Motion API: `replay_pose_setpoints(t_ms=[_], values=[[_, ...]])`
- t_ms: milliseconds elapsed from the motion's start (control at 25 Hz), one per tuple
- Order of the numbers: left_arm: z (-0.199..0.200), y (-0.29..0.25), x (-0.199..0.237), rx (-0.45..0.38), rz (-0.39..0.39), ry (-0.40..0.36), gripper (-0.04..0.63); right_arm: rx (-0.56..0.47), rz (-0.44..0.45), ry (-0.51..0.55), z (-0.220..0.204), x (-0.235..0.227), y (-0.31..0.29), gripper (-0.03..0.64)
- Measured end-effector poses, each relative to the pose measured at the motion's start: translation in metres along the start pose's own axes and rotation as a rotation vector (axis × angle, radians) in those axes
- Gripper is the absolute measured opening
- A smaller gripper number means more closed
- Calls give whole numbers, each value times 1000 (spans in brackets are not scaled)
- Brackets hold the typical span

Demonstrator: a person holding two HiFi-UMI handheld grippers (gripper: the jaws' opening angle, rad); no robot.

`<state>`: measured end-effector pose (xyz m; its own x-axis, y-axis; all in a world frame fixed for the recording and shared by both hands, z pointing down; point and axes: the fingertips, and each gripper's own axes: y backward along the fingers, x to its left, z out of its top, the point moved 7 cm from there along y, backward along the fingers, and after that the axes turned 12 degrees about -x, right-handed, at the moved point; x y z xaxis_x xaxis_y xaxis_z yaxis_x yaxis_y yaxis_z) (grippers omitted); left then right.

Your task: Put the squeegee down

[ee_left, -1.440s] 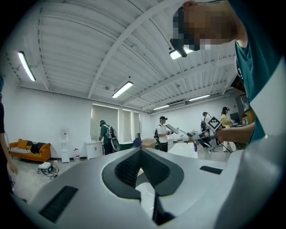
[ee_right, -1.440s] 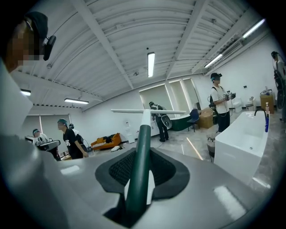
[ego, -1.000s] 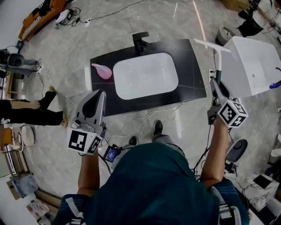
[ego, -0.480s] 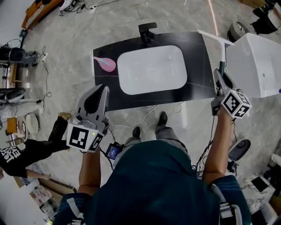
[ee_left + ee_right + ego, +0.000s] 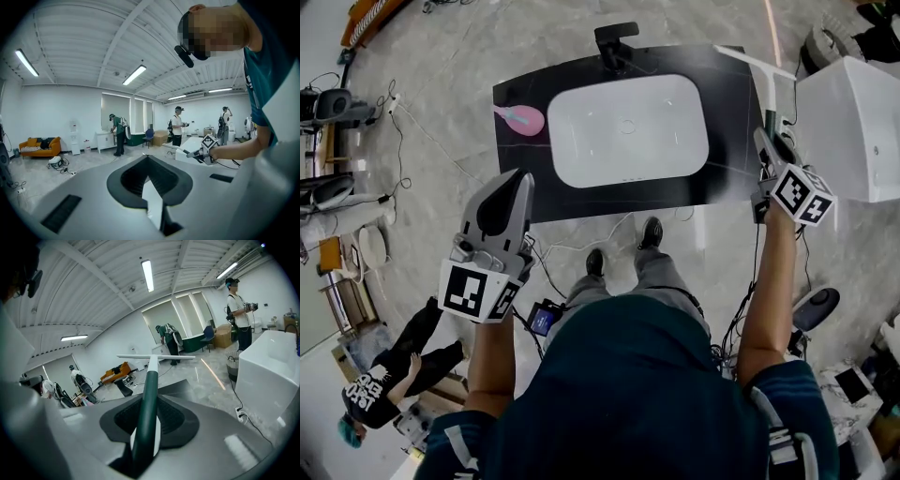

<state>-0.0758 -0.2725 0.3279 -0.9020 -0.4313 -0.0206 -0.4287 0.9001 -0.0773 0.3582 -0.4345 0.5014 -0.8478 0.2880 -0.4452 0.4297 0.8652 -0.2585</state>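
Note:
The squeegee (image 5: 768, 82) has a dark green handle and a long white blade. My right gripper (image 5: 766, 141) is shut on the handle, and the blade hangs over the far right corner of the black countertop (image 5: 525, 192). In the right gripper view the handle (image 5: 148, 399) runs up between the jaws to the blade (image 5: 157, 357). My left gripper (image 5: 512, 183) is in front of the counter's near left edge, shut with nothing in it. Its jaws (image 5: 149, 160) meet at the tips in the left gripper view.
A white sink basin (image 5: 628, 129) is set in the countertop, with a black faucet (image 5: 613, 42) behind it and a pink object (image 5: 521, 119) to its left. A big white box (image 5: 853, 122) stands right of the counter. Cables lie on the floor. A person (image 5: 389, 375) is at lower left.
My right gripper has come down and in with the squeegee, so the blade now hangs over the counter's far right corner. The left gripper sank a little. The person at left moved.

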Motion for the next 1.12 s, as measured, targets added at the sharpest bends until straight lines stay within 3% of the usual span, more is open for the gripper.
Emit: replay_pose_setpoints(t_ms=[1120], values=[[-58, -33, -12, 90, 4, 69, 5, 152, -62, -41, -100, -65, -53, 100]])
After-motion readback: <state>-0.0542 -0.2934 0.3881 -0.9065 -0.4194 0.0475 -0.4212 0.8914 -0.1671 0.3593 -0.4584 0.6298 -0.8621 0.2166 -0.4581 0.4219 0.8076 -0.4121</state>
